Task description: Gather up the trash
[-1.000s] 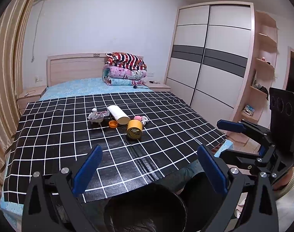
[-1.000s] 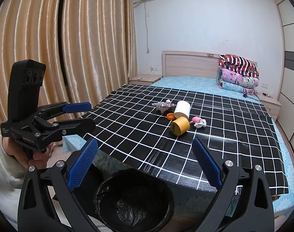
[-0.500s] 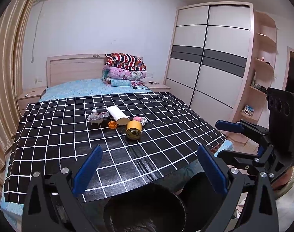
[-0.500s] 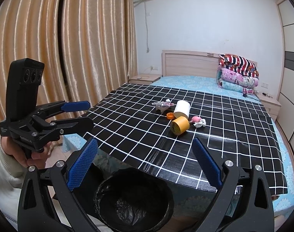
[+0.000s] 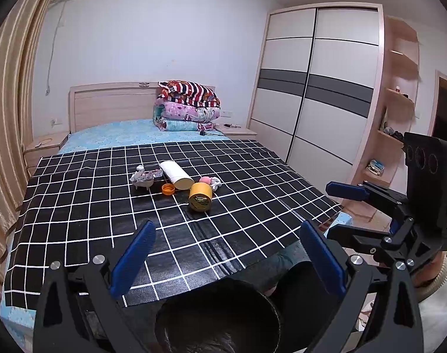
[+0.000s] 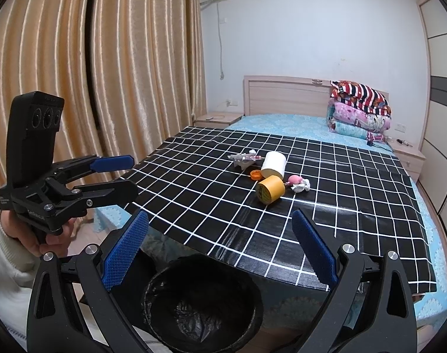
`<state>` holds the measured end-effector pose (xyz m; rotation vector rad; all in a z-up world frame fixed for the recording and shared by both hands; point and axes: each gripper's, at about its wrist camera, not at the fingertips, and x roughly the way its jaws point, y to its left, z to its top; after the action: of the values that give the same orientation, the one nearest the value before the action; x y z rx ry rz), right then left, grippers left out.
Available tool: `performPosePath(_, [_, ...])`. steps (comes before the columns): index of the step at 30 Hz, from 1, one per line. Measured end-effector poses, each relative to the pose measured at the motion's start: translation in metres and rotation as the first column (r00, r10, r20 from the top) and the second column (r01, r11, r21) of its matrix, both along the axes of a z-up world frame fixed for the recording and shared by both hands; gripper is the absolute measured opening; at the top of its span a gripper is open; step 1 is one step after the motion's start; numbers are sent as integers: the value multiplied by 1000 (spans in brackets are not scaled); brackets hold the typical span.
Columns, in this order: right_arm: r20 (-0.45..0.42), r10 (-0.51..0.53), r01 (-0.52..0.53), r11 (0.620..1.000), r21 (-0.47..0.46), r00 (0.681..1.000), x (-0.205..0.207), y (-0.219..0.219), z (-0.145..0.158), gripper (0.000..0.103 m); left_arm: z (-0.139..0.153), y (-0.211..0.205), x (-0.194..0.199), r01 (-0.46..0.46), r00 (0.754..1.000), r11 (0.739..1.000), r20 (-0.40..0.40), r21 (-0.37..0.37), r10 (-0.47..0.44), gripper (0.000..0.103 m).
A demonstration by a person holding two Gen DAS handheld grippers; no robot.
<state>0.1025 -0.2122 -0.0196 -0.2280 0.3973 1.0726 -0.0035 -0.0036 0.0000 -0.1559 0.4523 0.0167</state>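
Observation:
Trash lies mid-bed on a black checked cloth (image 5: pixel 106 206): a yellow tape roll (image 5: pixel 200 197), a white paper tube (image 5: pixel 176 171), an orange cap (image 5: pixel 168 189), a crumpled wrapper (image 5: pixel 144 176) and a pink-and-white scrap (image 5: pixel 210 181). The same pile shows in the right wrist view, with the tape roll (image 6: pixel 270 189) and tube (image 6: pixel 273 164). A black lined bin (image 6: pixel 203 300) stands at the bed's foot below both grippers. My left gripper (image 5: pixel 228 260) and right gripper (image 6: pixel 219 248) are open and empty, well short of the trash.
Folded quilts (image 5: pixel 188 106) are stacked by the headboard. A wardrobe (image 5: pixel 317 94) and shelves stand right of the bed, curtains (image 6: pixel 91 73) left. Nightstands flank the headboard.
Both grippers have drifted back slightly from the bed. The trash has not moved. Both stay open.

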Motion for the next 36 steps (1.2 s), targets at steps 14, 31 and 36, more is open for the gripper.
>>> performPosePath(14, [4,-1,1,1000,-1,1000,-3,1,1,99,0,0,0,-1,1000,1000,0,0,1,95])
performPosePath(31, [3,-15,15,1000,-14,1000,6,0,2,99,-7,5,10,5,1000,1000,-28,-17,-5,95])
performPosePath(36, [9,-35,35,999,-23,999,29,5,8,99,-12,13,30,11,998,1000,-54,-6,-12,95])
